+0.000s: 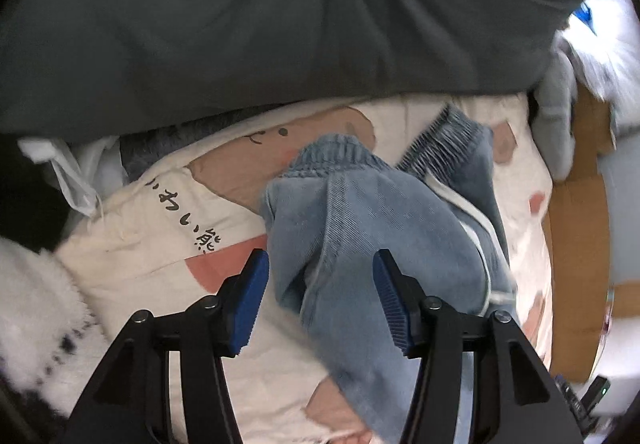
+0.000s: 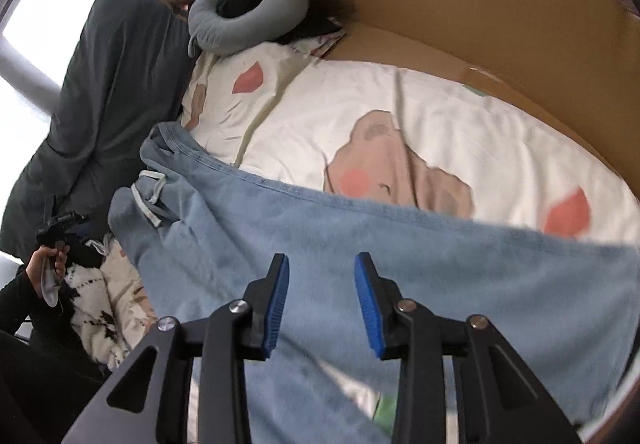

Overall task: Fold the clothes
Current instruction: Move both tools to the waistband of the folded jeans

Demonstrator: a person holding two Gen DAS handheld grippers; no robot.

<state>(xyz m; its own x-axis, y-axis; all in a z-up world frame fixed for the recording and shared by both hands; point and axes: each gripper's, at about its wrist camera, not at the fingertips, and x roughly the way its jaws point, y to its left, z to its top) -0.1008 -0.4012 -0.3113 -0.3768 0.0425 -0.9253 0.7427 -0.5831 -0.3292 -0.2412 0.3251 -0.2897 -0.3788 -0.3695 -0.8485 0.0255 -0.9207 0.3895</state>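
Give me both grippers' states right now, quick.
Left gripper: jaws open, straddling the bunched blue jeans, not clamped on them.
Right gripper: jaws open over the jeans, holding nothing.

Your left gripper (image 1: 320,264) and right gripper (image 2: 321,268) look the same: black angular linkage arms, silver round screws at the pivots, ribbed blue pads (image 2: 276,308) inside each finger. You wear a black long sleeve (image 2: 16,296).

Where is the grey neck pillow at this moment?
In the right wrist view, the grey neck pillow lies upper left, at the far end of the bear-print sheet, between the dark duvet and the cardboard.
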